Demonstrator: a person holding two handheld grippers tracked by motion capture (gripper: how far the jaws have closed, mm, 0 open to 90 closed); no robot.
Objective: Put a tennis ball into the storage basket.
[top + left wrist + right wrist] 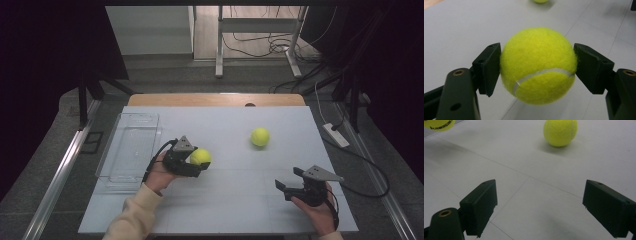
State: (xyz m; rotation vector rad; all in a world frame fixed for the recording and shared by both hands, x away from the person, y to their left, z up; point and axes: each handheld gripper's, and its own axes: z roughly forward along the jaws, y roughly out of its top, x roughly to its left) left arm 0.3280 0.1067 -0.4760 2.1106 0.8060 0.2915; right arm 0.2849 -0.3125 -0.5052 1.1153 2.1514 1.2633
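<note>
My left gripper (199, 164) is shut on a yellow tennis ball (200, 156) left of the table's middle, just above the white surface. In the left gripper view both black pads press the ball's (538, 65) sides, and my left gripper (537, 67) holds it off the table. A second tennis ball (260, 136) lies free on the table, farther back and to the right; its lower edge (540, 1) peeks in at the top of that view. My right gripper (289, 181) rests low at the front right, open and empty. From the right gripper (539, 206) view, the free ball (560, 132) lies ahead.
A clear plastic tray (131, 146) stands empty along the table's left edge, just left of my left hand. The white table top (235, 200) is bare between the two grippers. Beyond the far edge are a metal frame's legs (219, 45) and floor cables.
</note>
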